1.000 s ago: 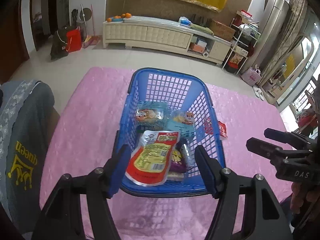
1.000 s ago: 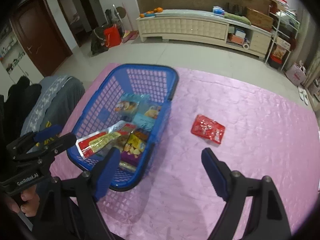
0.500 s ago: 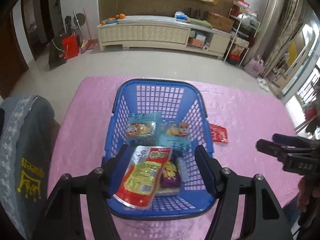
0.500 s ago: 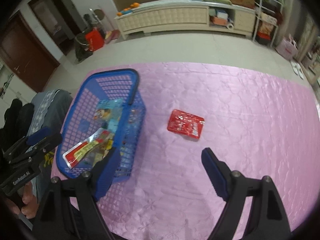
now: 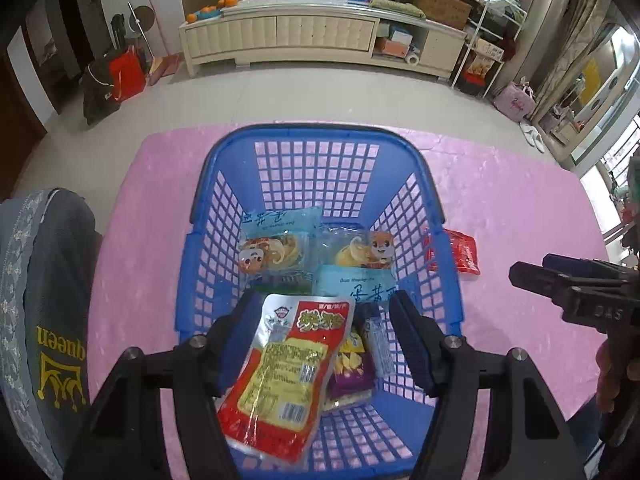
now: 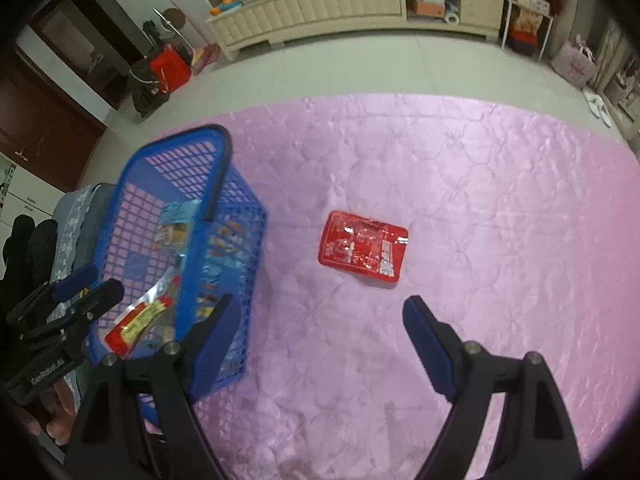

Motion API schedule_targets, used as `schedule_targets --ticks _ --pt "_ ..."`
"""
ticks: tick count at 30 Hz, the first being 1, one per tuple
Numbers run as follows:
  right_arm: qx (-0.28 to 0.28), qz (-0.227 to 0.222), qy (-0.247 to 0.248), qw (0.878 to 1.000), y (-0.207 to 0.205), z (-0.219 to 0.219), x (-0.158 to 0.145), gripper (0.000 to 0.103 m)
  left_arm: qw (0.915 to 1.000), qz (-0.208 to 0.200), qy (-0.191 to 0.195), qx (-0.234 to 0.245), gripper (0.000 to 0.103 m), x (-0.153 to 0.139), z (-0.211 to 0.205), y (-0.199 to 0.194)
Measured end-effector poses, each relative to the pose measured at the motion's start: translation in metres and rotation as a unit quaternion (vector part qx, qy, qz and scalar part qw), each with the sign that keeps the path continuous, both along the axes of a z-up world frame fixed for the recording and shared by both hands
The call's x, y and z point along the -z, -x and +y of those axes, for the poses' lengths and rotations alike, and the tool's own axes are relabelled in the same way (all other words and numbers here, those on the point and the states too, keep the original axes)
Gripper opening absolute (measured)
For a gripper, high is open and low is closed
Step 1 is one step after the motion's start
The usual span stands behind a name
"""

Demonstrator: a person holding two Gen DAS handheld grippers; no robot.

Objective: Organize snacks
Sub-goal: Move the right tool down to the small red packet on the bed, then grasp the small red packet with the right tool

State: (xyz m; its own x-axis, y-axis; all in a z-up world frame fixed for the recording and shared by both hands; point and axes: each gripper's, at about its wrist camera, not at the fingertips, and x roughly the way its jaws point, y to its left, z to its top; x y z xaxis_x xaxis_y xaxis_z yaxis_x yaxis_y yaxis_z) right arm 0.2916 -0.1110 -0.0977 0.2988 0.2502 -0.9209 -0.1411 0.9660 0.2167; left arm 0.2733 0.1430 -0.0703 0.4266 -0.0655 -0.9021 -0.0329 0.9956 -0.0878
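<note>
Pink quilted cloth covers the surface (image 6: pixel 480 200), with a pale tiled floor and a long cream sideboard (image 5: pixel 320 36) seen beyond it.

The left gripper (image 5: pixel 322 344) is held over the near end of a blue lattice basket (image 5: pixel 316 168), its fingers (image 5: pixel 412 344) set partly apart. A red and yellow snack pouch (image 5: pixel 284 380) is seen between them, its upper edges lying against both blue pads; whether it is truly clamped or merely lying there cannot be told with certainty, though it appears gripped. Chinese characters are printed on the pouch but cannot be read reliably.

Inside the basket, two pale blue packets (image 5: pixel 280 240) with cartoon animal faces are lying toward the far end, and a purple packet (image 5: pixel 352 376) is partly covered by the pouch.

The right gripper (image 6: pixel 316 340) is pointed down at the cloth with its fingers (image 6: pixel 428 344) spread wide, and nothing is held or touched by them. A flat red sachet (image 6: pixel 362 250) with white print, too small to be read, is lying on the cloth just beyond the fingertips, roughly centred between them and apart from the basket's right wall.

On a grey garment (image 5: pixel 44 320) at the left, the word "queen" and a crown are printed in yellow. "DAS" is marked on the right gripper's body as seen from the left wrist view.
</note>
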Motion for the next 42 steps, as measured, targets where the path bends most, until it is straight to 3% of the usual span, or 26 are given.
schedule_targets --ticks 3,10,11,12,13,16,20,22,29,37,42 --pt "0.01 0.012 0.002 1.0 -0.013 -0.005 0.016 0.086 0.9998 0.009 0.019 -0.002 0.064 0.009 0.003 -0.01" --pt "0.022 0.036 0.007 0.999 -0.044 -0.008 0.046 0.086 0.9994 0.031 -0.012 -0.013 0.064 0.025 0.008 -0.033" --pt "0.022 0.038 0.008 0.999 -0.048 -0.008 0.049 0.086 0.9994 0.033 -0.006 -0.01 0.069 0.027 0.009 -0.036" --pt "0.021 0.04 0.01 0.999 -0.052 -0.007 0.053 0.086 0.9994 0.033 -0.003 -0.006 0.084 0.028 0.009 -0.039" --pt "0.021 0.043 0.012 0.999 -0.056 -0.006 0.058 0.086 0.9995 0.029 -0.007 -0.004 0.089 0.028 0.009 -0.04" --pt "0.022 0.046 0.018 0.999 -0.063 -0.005 0.071 0.086 0.9992 0.018 -0.034 0.005 0.089 0.029 0.006 -0.044" --pt "0.023 0.062 0.018 0.998 -0.068 -0.003 0.088 0.086 0.9993 0.027 -0.025 -0.001 0.09 0.034 0.009 -0.05" --pt "0.022 0.067 0.024 0.997 -0.072 -0.002 0.095 0.086 0.9992 0.031 -0.026 -0.002 0.103 0.037 0.01 -0.055" --pt "0.035 0.06 0.027 0.997 -0.082 0.002 0.1 0.087 0.9993 0.029 -0.023 0.009 0.103 0.043 0.008 -0.059" --pt "0.018 0.039 0.123 0.991 -0.079 0.033 0.11 0.088 0.9983 0.022 -0.05 0.021 0.103 0.046 0.002 -0.054" --pt "0.014 0.034 0.128 0.991 -0.072 0.034 0.11 0.084 0.999 0.018 -0.036 0.017 0.103 0.044 0.007 -0.05"
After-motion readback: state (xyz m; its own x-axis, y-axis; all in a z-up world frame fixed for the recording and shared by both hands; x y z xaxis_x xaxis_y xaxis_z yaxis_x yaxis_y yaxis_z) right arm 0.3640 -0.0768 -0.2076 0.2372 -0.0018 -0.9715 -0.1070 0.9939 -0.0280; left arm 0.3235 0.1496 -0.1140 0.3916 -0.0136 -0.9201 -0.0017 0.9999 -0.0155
